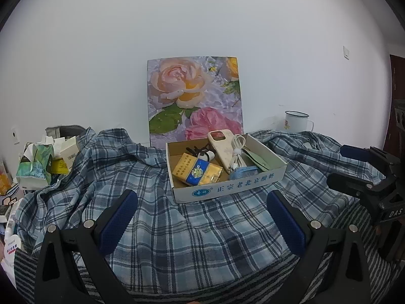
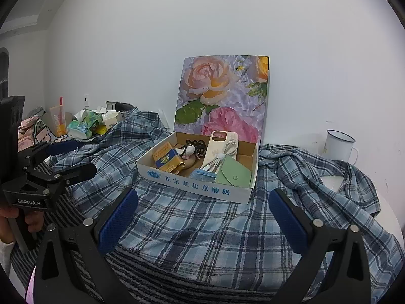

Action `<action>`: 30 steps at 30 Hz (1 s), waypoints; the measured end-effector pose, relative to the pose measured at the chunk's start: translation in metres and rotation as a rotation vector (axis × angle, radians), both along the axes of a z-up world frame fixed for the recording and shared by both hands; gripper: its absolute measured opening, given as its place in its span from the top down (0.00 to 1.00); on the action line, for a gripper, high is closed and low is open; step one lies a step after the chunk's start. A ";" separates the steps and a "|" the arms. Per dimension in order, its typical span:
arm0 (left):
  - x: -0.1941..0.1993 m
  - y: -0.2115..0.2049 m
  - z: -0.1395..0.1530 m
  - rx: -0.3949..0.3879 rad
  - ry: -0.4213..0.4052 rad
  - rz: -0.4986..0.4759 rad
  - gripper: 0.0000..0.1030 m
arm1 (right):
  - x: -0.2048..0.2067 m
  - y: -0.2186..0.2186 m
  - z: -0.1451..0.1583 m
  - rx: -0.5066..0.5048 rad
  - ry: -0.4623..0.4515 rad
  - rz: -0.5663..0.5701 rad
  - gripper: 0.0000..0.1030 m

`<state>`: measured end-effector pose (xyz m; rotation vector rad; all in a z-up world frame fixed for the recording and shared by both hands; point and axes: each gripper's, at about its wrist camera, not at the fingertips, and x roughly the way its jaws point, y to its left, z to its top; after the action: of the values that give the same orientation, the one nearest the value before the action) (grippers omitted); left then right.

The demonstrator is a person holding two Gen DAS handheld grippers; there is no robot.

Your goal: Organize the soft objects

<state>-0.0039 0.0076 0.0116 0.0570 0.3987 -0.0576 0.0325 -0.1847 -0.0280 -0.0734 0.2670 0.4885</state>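
Observation:
A blue plaid shirt (image 1: 177, 233) lies spread and rumpled over the table, on top of a grey striped cloth (image 1: 227, 291). It also shows in the right wrist view (image 2: 202, 235). My left gripper (image 1: 202, 210) is open and empty, hovering just above the shirt's near part. My right gripper (image 2: 202, 210) is open and empty too, above the same shirt. An open white cardboard box (image 1: 227, 190) sits on the shirt beyond both grippers; it also shows in the right wrist view (image 2: 197, 190). The right gripper shows at the right edge of the left wrist view (image 1: 354, 167).
The box holds a yellow pack (image 1: 197, 172), a phone case (image 1: 222, 149), a white cable and a green pouch (image 2: 235, 174). A flower picture (image 1: 195, 98) leans on the wall. An enamel mug (image 2: 339, 147) stands right. Tissue packs and boxes (image 1: 38, 164) clutter the left.

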 end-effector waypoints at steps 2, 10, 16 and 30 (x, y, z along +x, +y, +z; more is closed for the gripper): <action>0.001 -0.001 -0.001 0.007 0.003 -0.002 0.00 | 0.001 0.000 0.000 0.003 0.007 0.001 0.00; 0.002 -0.005 -0.001 0.019 0.003 -0.006 0.00 | 0.003 -0.001 -0.001 0.009 0.015 0.001 0.00; 0.001 -0.006 -0.001 0.024 0.010 -0.008 0.00 | 0.003 -0.001 -0.001 0.010 0.018 0.000 0.00; 0.002 -0.005 -0.001 0.030 0.004 -0.011 0.00 | 0.005 0.000 -0.004 0.014 0.027 -0.003 0.00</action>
<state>-0.0017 0.0025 0.0102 0.0887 0.4034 -0.0625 0.0375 -0.1849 -0.0325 -0.0524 0.2902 0.4891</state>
